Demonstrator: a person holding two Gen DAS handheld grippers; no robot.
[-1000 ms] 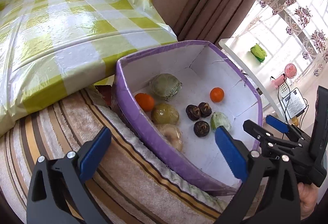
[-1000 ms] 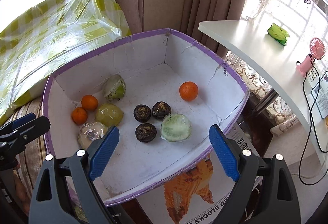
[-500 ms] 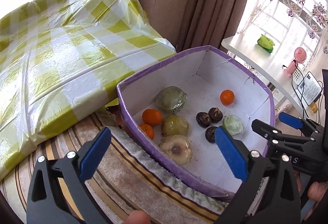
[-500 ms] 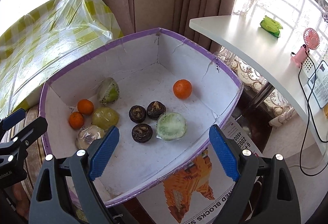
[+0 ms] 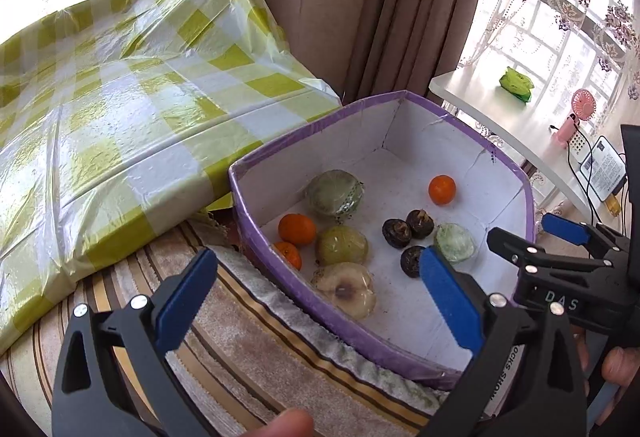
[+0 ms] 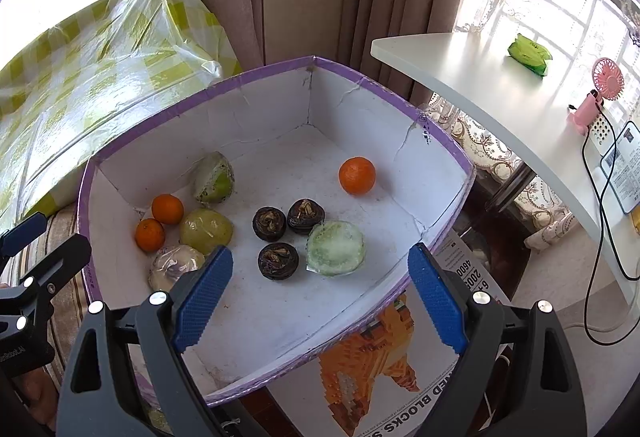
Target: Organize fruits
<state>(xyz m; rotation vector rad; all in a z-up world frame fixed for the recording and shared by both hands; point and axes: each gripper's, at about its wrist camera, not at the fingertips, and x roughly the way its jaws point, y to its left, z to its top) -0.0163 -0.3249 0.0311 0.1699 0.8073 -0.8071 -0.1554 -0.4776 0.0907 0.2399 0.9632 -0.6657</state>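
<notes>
I see three oranges (image 6: 357, 175), three dark round fruits (image 6: 278, 261) and four film-wrapped greenish fruits (image 6: 335, 247) lying loose in the purple-rimmed box (image 6: 256, 105).

**What the views cut off or hide**

In the left wrist view, the purple box wall (image 5: 280, 277) covers the lower half of one orange (image 5: 289, 253). The left gripper's finger (image 5: 448, 299) overlaps a dark round fruit (image 5: 411, 260) at 5 o'clock of the box floor. In the right wrist view, a blue finger (image 6: 202, 293) hides part of the wrapped pale fruit (image 6: 172, 265), and the printed carton (image 6: 400, 377) runs off at 6 o'clock, its lettering incomplete.
</notes>
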